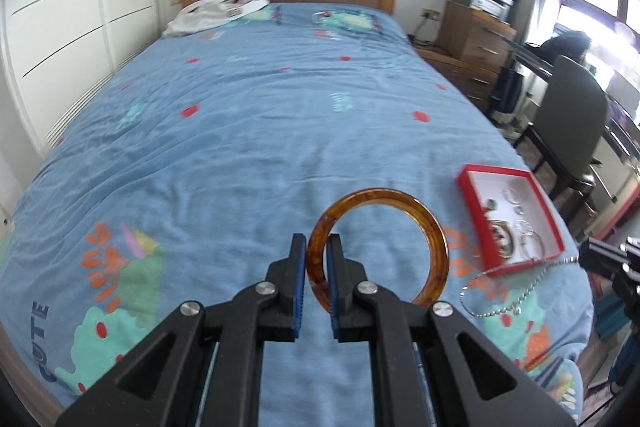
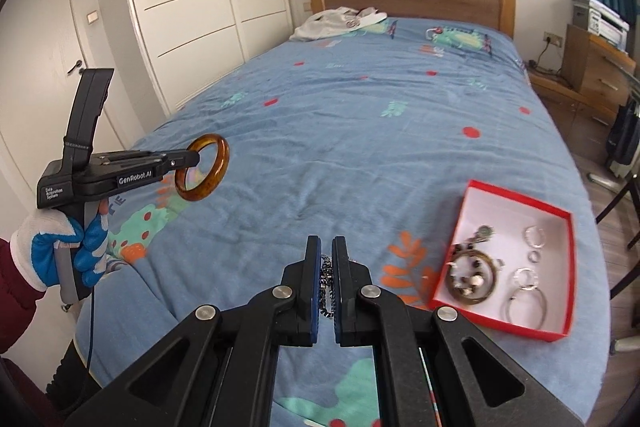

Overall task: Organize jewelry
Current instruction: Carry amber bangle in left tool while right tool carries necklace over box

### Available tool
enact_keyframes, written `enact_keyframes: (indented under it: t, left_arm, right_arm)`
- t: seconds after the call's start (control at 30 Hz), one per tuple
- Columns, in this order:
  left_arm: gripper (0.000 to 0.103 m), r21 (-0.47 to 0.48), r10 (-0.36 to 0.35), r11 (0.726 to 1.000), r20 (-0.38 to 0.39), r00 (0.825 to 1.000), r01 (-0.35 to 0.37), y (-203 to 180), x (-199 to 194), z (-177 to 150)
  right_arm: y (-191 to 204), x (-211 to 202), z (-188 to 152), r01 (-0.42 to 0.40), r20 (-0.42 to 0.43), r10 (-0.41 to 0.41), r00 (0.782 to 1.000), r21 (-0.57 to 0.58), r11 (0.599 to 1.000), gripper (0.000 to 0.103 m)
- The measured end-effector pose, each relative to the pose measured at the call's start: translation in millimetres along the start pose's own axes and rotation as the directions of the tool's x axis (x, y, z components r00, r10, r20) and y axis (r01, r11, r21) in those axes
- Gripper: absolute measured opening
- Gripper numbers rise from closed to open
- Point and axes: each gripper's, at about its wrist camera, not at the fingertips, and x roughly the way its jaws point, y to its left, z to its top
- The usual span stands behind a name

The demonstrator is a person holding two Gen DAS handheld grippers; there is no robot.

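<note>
Left tongs point(image 1: 317, 259) clamped on the rim of an amber bangle point(image 1: 404, 205), held above the bed point(image 1: 240, 131) at lower centre of the left wrist view. Right tongs point(image 2: 326, 261) clamped on a silver bead chain point(image 2: 326, 277), which hangs in a loop at lower right of the left wrist view. Red box point(image 2: 570, 255), white inside, lies on the blue bedspread at right, holding a brown bangle point(image 2: 472, 277) around small beads, several silver rings point(image 2: 535, 237) and a thin silver hoop point(image 2: 526, 307).
</note>
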Motion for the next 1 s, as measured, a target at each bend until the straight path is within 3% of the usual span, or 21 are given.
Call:
enact_keyframes:
  t: [0.27, 0.5, 0.77, 1.0]
  left_arm:
    - [0.009, 0.101, -0.107, 0.989, -0.021, 0.994, 0.109, -93, 16, 27]
    - [0.009, 0.199, -0.174, 0.962, -0.081, 0.981, 0.187, -186, 62, 44]
    - [0.009, 0.263, -0.151, 0.946, -0.156, 0.976, 0.188, -260, 149, 56]
    - [0.009, 0.285, -0.099, 0.946, -0.197, 0.975, 0.154, -285, 217, 62]
  right_arm:
    - [-67, -43, 9, 0.094, 0.063, -0.098, 0.993, 0.054, 0.994, 0.005]
    - [-137, -46, 13, 0.155, 0.063, -0.164, 0.985, 0.121, 0.980, 0.005]
    - [-216, -5, 8, 0.193, 0.013, -0.200, 0.980, 0.198, 0.961, 0.005]
    - [-261, 41, -3, 0.182, -0.030, -0.180, 0.983, 0.244, 0.953, 0.005]
